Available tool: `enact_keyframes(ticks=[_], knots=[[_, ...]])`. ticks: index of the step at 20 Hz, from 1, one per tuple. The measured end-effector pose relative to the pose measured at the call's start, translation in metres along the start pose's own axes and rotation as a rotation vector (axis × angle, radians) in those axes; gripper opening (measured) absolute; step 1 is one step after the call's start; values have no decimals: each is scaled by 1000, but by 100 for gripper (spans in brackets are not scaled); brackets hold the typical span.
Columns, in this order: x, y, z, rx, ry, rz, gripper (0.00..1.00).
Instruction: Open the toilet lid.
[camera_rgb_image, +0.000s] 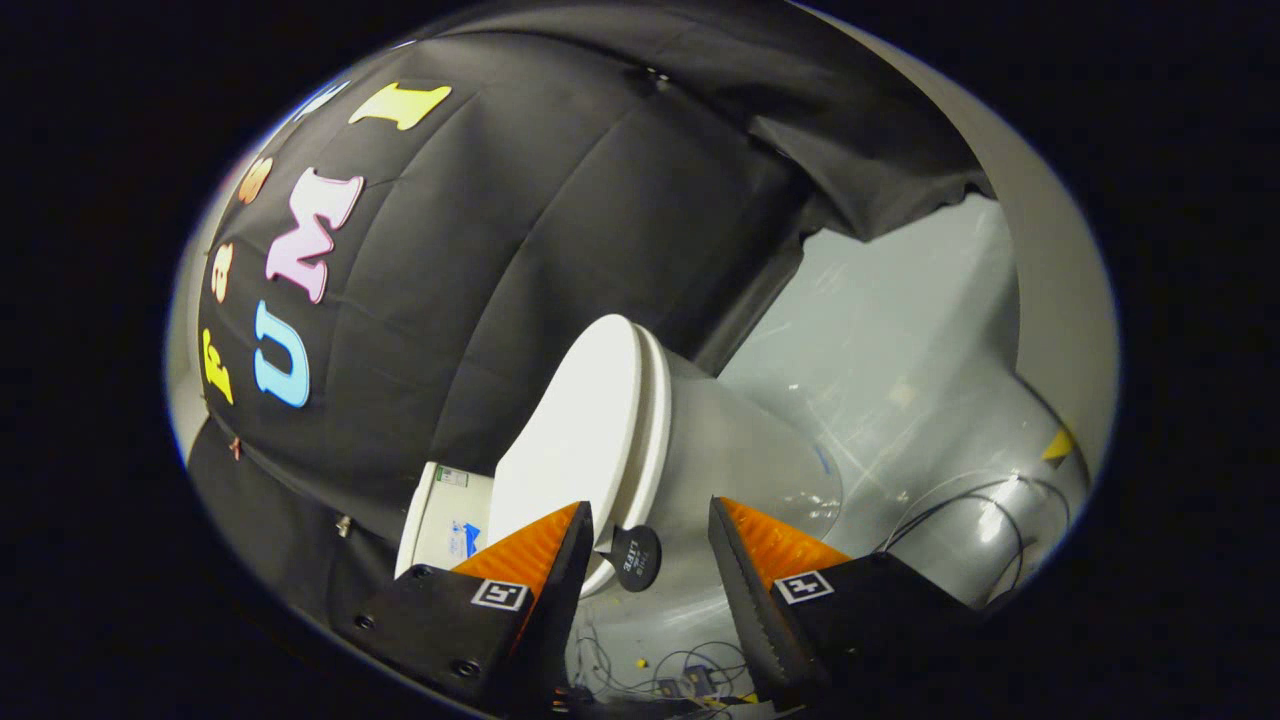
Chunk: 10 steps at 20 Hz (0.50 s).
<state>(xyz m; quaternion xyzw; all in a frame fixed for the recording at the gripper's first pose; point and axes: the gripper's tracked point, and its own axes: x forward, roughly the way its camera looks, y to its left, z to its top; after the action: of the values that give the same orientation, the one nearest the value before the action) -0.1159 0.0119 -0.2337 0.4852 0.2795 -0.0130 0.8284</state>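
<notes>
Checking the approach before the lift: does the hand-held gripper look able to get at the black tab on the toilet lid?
Probably yes. The hand-held gripper is open, and the black tab sits between its fingers with nothing in between.

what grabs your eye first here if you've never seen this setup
The white toilet lid, closed on its bowl, stands out against the black cloth wall just ahead of the fingers. The open gripper frames a small black round tag hanging at the lid's edge. Loose cables trail over the grey floor beyond.

Tongs (648, 535) spread (nothing gripped) before closed toilet lid (570, 430).
</notes>
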Motion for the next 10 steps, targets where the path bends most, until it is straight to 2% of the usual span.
enact_keyframes(ticks=[1,4,5,7,9,10], knots=[[0,2,-5,46,22,26,74],[9,-2,-12,123,42,42,51],[10,-2,-14,135,50,49,51],[10,4,-13,184,73,83,40],[13,1,-22,192,93,73,40],[11,2,-13,211,67,81,26]])
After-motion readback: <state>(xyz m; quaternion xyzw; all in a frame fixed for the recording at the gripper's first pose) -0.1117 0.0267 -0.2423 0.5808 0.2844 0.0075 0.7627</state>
